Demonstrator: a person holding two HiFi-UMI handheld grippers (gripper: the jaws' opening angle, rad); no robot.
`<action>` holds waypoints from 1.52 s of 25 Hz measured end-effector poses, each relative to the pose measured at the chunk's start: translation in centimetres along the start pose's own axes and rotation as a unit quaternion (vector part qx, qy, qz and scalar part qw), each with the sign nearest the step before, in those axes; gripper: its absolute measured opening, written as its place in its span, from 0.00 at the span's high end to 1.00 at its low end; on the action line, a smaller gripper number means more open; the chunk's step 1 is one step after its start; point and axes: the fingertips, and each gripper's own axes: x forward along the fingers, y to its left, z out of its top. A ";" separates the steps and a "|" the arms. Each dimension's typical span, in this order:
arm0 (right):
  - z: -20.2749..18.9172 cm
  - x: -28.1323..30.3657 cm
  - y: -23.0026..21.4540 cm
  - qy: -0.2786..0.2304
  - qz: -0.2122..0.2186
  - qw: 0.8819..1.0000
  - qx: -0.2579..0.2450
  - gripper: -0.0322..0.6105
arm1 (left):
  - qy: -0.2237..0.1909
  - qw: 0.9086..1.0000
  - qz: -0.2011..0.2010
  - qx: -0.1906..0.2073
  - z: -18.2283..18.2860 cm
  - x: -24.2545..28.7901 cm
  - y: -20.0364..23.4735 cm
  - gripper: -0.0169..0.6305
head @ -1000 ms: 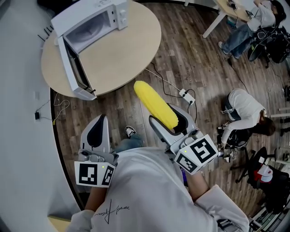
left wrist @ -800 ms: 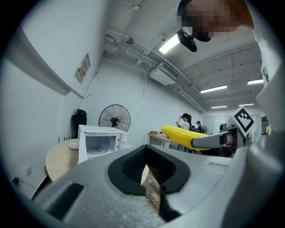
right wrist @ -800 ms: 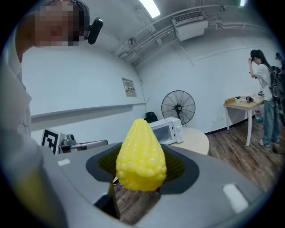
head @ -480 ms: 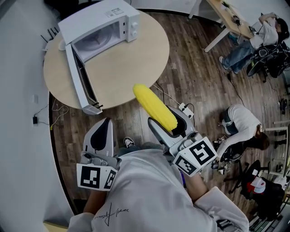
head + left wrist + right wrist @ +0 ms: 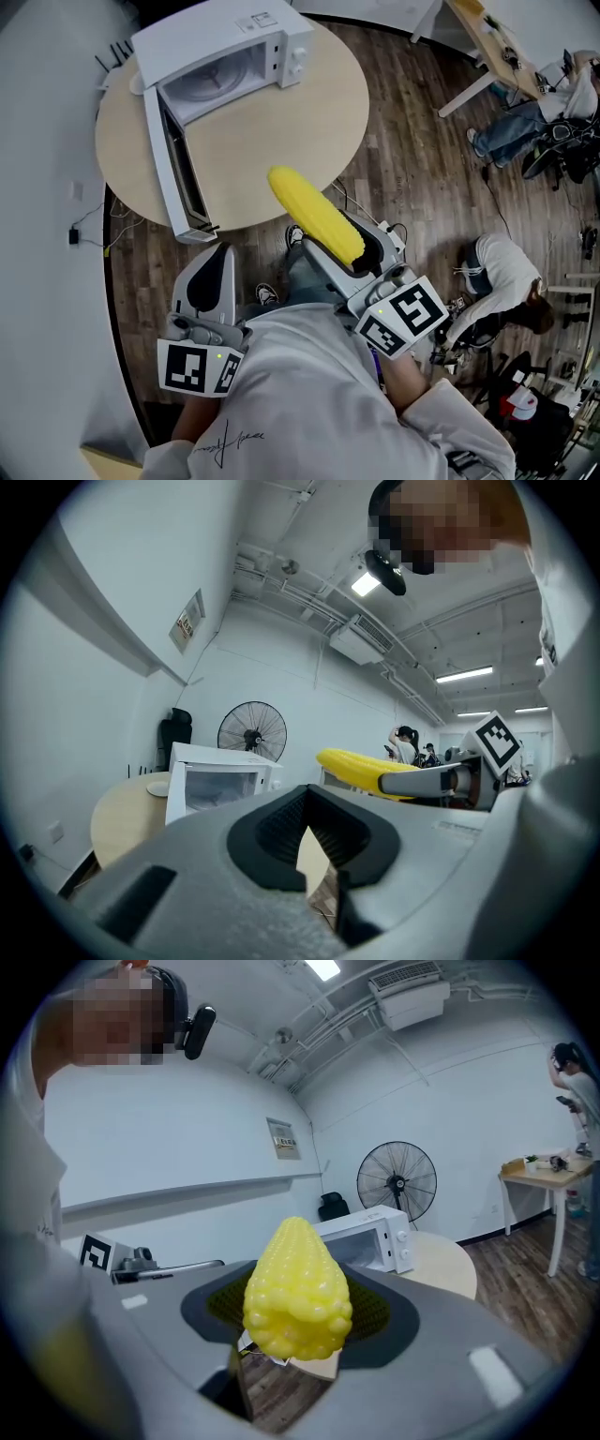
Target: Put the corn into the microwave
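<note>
Head view: the right tool [image 5: 349,255] is clamped on the rear of a yellow ridged corn cob [image 5: 315,212]. The cob is held in the air, tip over the near edge of the round, pale wooden surface [image 5: 281,131]. The white microwave oven [image 5: 234,52] stands at the far side with its door [image 5: 176,169] swung fully open. The step in hand is judged to be carrying. The next move calls for reaching across and lining the cob up with the cavity mouth, clear of the door.

Left tool view: the left tool [image 5: 309,841] has its jaws drawn together, leaving only a sliver, with nothing between them.

Right tool view: the cob fills the jaws and hides the gap. Its gripped end is concealed. The cavity floor is hard to make out in any view.
</note>
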 end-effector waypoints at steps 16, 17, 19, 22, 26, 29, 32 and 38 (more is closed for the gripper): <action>4.8 9.1 -7.9 0.008 0.112 0.994 -0.013 0.54 | -0.011 0.995 0.101 0.013 2.6 9.3 3.3 0.98; 5.0 9.5 -8.5 0.009 0.117 0.993 -0.015 0.54 | -0.012 0.994 0.107 0.016 2.7 9.9 3.4 0.98; 5.4 10.4 -9.6 0.011 0.127 0.992 -0.017 0.54 | -0.015 0.993 0.118 0.020 2.9 11.1 3.7 0.98; 5.8 11.5 -11.0 0.019 0.142 0.990 -0.018 0.54 | -0.016 0.991 0.133 0.018 3.0 12.5 4.1 0.98; 6.3 13.3 -12.2 0.025 0.164 0.986 -0.020 0.54 | -0.021 0.987 0.156 0.020 3.6 14.0 4.9 0.98; 6.2 14.8 -13.0 0.032 0.181 0.983 -0.017 0.54 | -0.022 0.984 0.175 0.016 3.4 14.8 5.5 0.98; 5.9 16.3 -13.8 0.039 0.197 0.980 -0.014 0.54 | -0.022 0.981 0.194 0.012 3.1 15.6 5.9 0.98; 5.1 19.1 -15.4 0.051 0.221 0.974 -0.010 0.54 | -0.020 0.972 0.233 0.007 2.5 16.5 6.5 0.98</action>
